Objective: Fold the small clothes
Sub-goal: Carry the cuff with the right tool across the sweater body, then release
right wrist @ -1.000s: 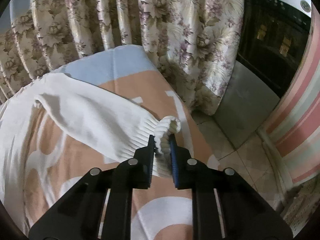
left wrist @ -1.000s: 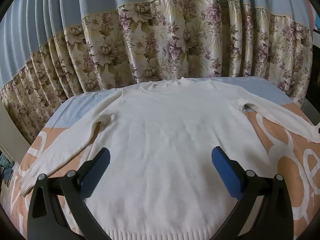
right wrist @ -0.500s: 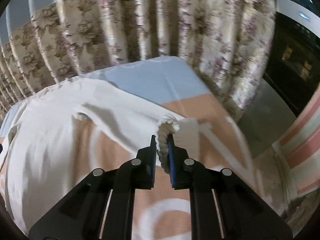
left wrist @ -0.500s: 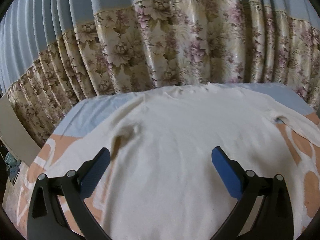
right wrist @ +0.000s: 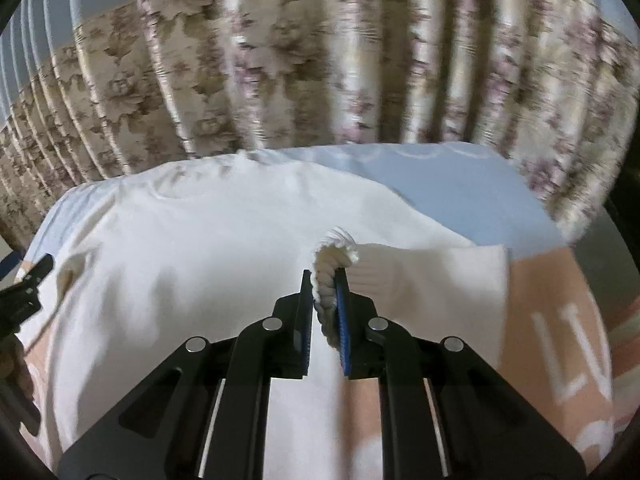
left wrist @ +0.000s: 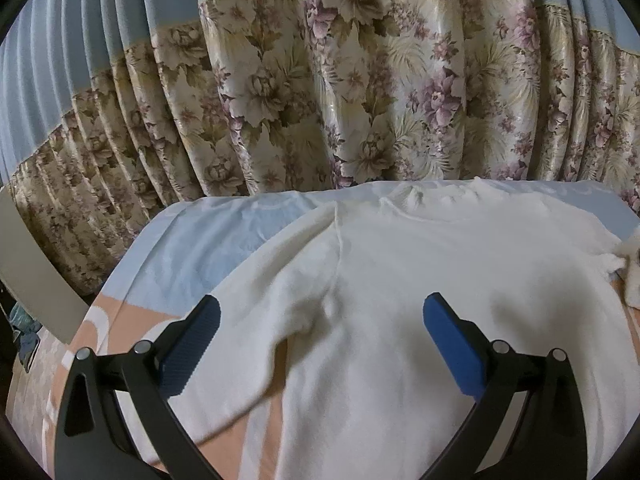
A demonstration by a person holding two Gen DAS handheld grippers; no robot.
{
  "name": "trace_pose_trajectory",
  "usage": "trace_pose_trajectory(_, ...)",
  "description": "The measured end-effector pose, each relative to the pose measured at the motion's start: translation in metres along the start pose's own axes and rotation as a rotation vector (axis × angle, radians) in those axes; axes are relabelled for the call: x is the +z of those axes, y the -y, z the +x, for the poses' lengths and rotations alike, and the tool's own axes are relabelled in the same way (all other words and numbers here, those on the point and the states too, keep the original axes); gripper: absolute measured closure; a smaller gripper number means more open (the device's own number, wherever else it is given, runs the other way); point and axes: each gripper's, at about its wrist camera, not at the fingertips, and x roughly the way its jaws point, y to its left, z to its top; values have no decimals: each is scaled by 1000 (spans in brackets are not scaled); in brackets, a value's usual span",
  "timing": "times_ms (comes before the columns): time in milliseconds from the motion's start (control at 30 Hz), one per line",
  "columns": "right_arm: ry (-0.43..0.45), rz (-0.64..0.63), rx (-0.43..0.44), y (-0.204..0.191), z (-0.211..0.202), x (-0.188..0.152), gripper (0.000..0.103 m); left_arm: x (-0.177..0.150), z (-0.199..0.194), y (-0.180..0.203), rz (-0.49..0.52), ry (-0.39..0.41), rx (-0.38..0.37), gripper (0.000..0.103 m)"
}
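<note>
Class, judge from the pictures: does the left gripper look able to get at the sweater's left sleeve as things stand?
Probably yes. The left gripper hangs open above the sweater, and the left sleeve lies flat and uncovered beneath its left finger, with nothing in between.

Both views are dim and soft, with a cool, even indoor light and no glare. The left wrist view is fairly sharp: the floral curtain (left wrist: 360,92) shows crisp leaves, and faint shadows pool on the white sweater (left wrist: 400,300) between the tongs. The right wrist view is smeared by motion, its curtain (right wrist: 340,60) streaked sideways and the sweater (right wrist: 200,260) washed pale. Fisheye bending curves the pleats near the edges, and black corners frame each picture.
</note>
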Motion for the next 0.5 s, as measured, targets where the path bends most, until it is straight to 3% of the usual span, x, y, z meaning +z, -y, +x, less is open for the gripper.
trace_pose_trajectory(267, -36, -67, 97, -90, 56, 29, 92, 1, 25, -30, -35, -25, 11, 2)
trace_pose_trajectory(500, -78, -138, 214, -177, 93, 36, 92, -6, 36, -77, -75, -33, 69, 2)
